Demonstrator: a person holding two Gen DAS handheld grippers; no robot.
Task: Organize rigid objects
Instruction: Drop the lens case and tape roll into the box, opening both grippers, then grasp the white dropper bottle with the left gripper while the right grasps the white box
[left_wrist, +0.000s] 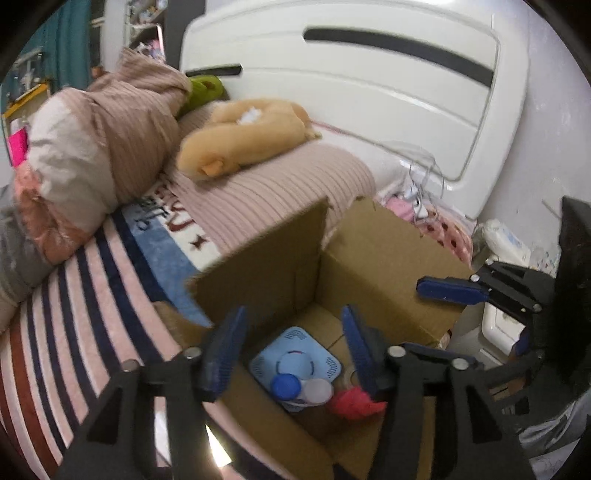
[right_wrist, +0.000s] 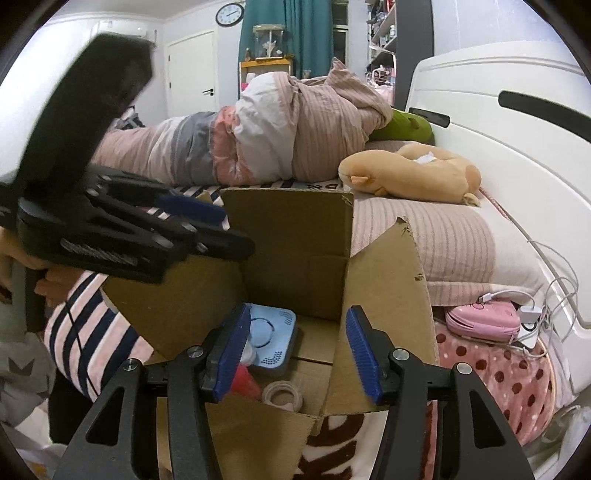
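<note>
An open cardboard box (left_wrist: 373, 266) stands on the bed with its flaps up. Inside lie a light-blue square device (left_wrist: 295, 347), a blue-capped bottle (left_wrist: 285, 386), a red object (left_wrist: 349, 402) and a roll of tape (right_wrist: 282, 397). My left gripper (left_wrist: 291, 347) hangs open over the box's mouth with nothing between its blue pads. My right gripper (right_wrist: 295, 352) is open too, at the box's near rim, with the blue device (right_wrist: 273, 339) and red object (right_wrist: 245, 380) beyond it. In the left wrist view, one blue finger (left_wrist: 450, 290) of the right gripper reaches in over the right flap.
A striped blanket (left_wrist: 74, 325), a rolled quilt (left_wrist: 110, 140) and a tan plush toy (left_wrist: 240, 140) lie on the bed. The white headboard (left_wrist: 369, 92) stands behind. A pink case (right_wrist: 484, 321) with white charger cables lies right of the box. A hand (right_wrist: 37, 288) holds the left gripper.
</note>
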